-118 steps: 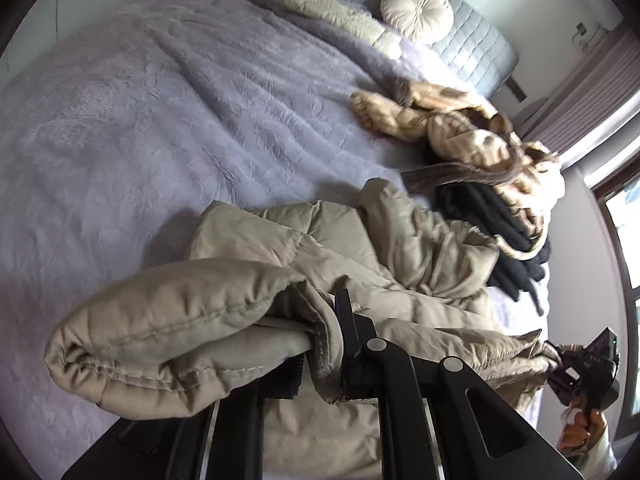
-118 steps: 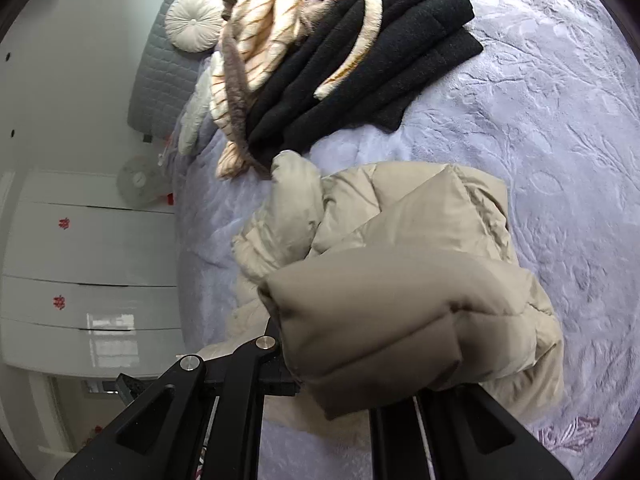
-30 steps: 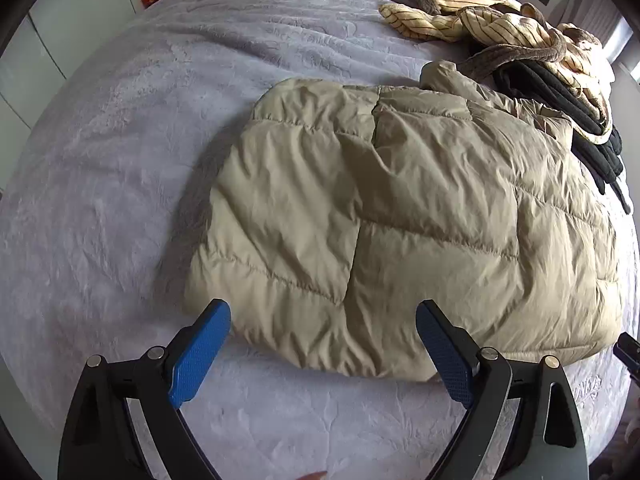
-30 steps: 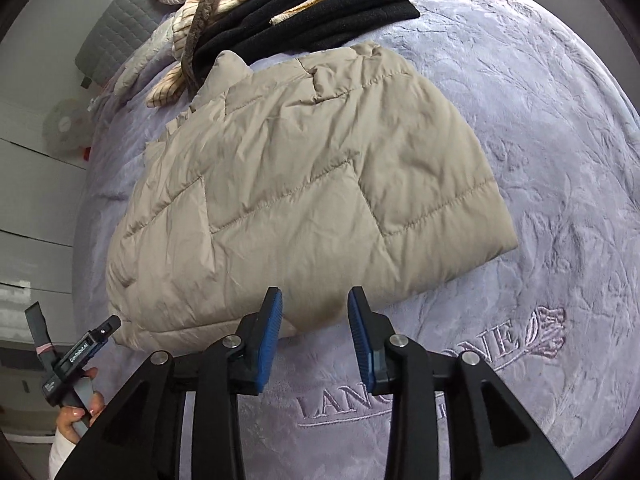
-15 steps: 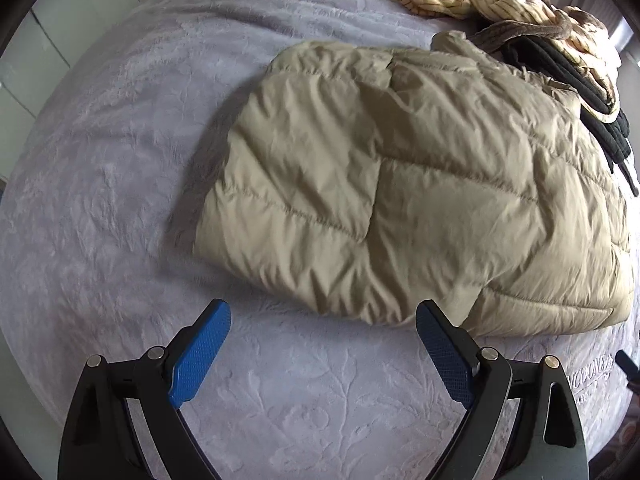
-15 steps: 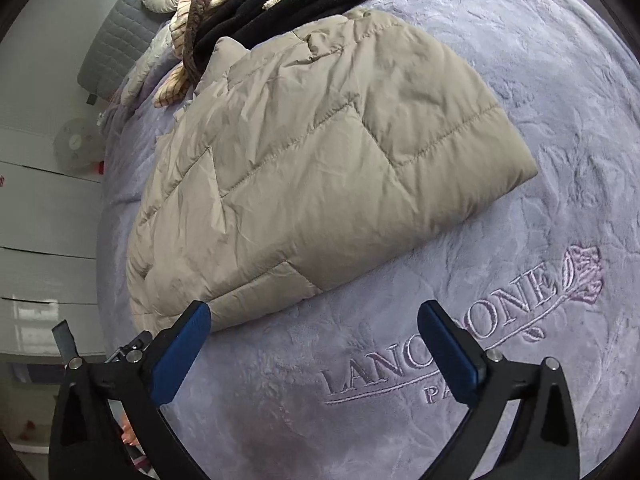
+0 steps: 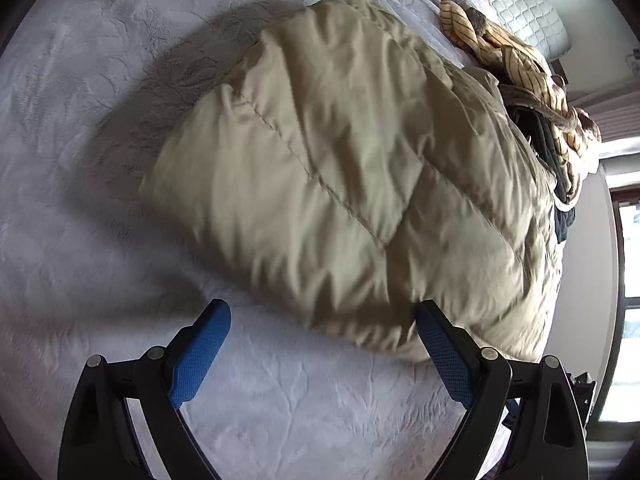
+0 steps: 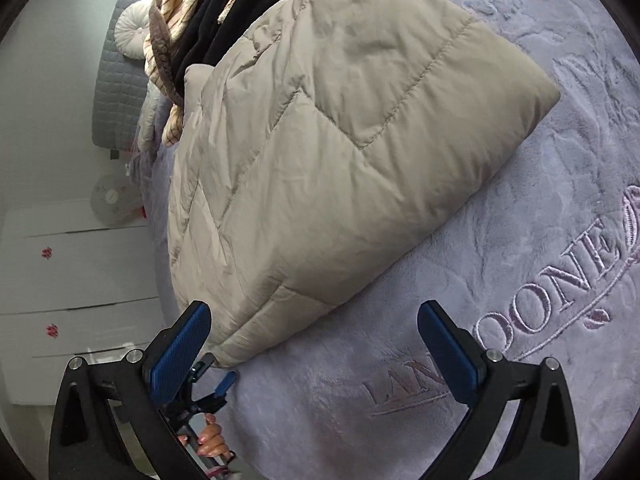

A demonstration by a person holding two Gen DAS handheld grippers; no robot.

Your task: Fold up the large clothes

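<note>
A beige quilted puffer jacket [image 7: 340,168] lies folded into a thick pad on the lavender bedspread [image 7: 80,160]. My left gripper [image 7: 322,312] hovers low over the jacket's near edge, jaws wide open and nothing between the blue pads [image 7: 200,356]. In the right wrist view the same jacket [image 8: 320,140] fills the middle. My right gripper [image 8: 314,314] is open just short of its near edge, the jacket's lower corner beside the left pad [image 8: 180,352]. Below that corner the left gripper [image 8: 212,388] shows, held by a hand [image 8: 212,442].
Beyond the jacket lie a cream striped garment [image 7: 520,64] and black clothes [image 8: 224,12]. A round cushion [image 8: 130,36] rests against the grey headboard. White wardrobe doors [image 8: 60,280] and a fan [image 8: 112,200] stand past the bed. Embroidered lettering [image 8: 560,280] marks the bedspread.
Both grippers, earlier shut on parts of the jacket, have let go. Over the last second both sank closer to it and rolled, and the right jaws went from narrow to wide.
</note>
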